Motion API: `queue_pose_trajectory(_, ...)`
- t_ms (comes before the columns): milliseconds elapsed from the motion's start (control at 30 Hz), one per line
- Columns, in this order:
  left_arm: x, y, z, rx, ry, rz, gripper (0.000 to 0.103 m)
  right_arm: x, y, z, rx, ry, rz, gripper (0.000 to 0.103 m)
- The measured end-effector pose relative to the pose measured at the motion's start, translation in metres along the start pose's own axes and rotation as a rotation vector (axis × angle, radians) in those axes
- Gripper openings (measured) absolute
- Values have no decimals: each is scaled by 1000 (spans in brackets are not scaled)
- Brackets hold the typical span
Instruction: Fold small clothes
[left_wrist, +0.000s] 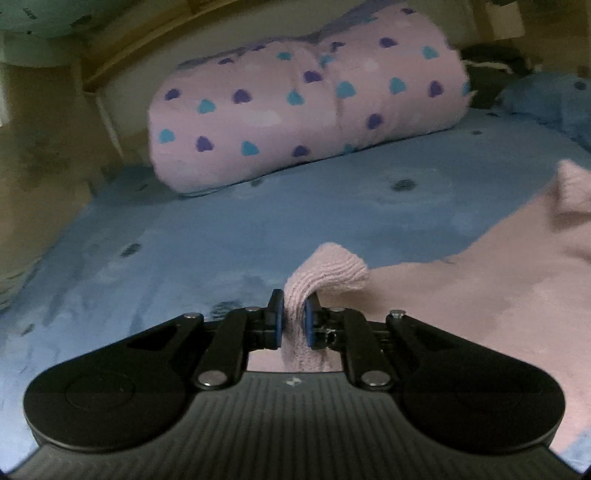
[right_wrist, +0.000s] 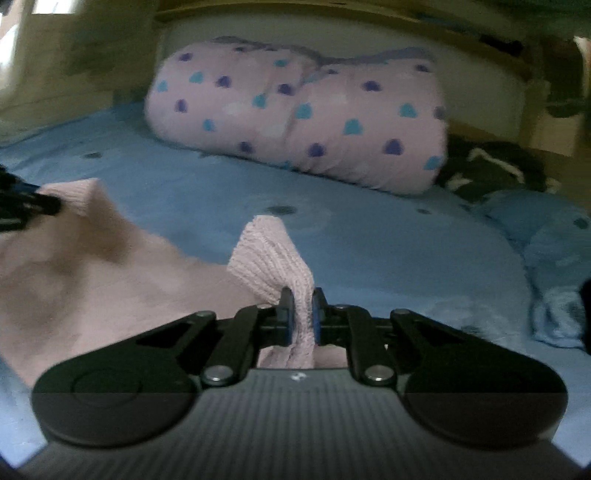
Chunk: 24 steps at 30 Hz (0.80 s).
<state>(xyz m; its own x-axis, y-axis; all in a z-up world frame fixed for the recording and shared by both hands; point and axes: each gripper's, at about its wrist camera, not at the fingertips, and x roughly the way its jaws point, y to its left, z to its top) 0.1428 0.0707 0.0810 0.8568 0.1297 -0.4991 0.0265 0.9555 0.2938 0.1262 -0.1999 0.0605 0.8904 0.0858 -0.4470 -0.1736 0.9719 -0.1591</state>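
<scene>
A pale pink knitted garment (left_wrist: 480, 288) lies spread on a blue bed sheet (left_wrist: 221, 221). My left gripper (left_wrist: 294, 321) is shut on one ribbed corner of it, and the fabric bunches up between the blue pads. My right gripper (right_wrist: 303, 317) is shut on another ribbed corner of the pink garment (right_wrist: 92, 277), which stands up in a fold in front of the jaws. In the right wrist view the left gripper (right_wrist: 22, 206) shows at the far left edge, holding its corner raised. The rest of the garment hangs and drapes between the two grips.
A rolled pink blanket with blue and purple hearts (left_wrist: 306, 110) lies across the far side of the bed. A dark garment (right_wrist: 491, 170) and a blue pillow (right_wrist: 546, 236) sit at the right. A wooden bed frame (right_wrist: 369, 18) runs behind the blue sheet (right_wrist: 369, 240).
</scene>
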Motion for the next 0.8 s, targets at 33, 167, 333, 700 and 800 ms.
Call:
queue_pose_trajectory(33, 6, 4, -1, -4, 11, 14, 14, 3, -7, -1, 11, 6, -22, 12)
queue_pose_trajectory(167, 32, 14, -14, -2, 63, 49, 14, 15, -30, -11, 65, 47, -95, 12)
queue_pose_trajectory(333, 59, 16, -33, -4, 118, 62, 14, 37, -50, -34, 118, 138, -137, 12)
queue_pose_trajectory(700, 62, 27, -28, -69, 122, 39, 15, 43, -59, -34, 154, 175, -114, 16)
queue_pose_trajectory(800, 52, 32, -23, -89, 113, 30, 16, 36, -62, -31, 146, 167, -147, 27)
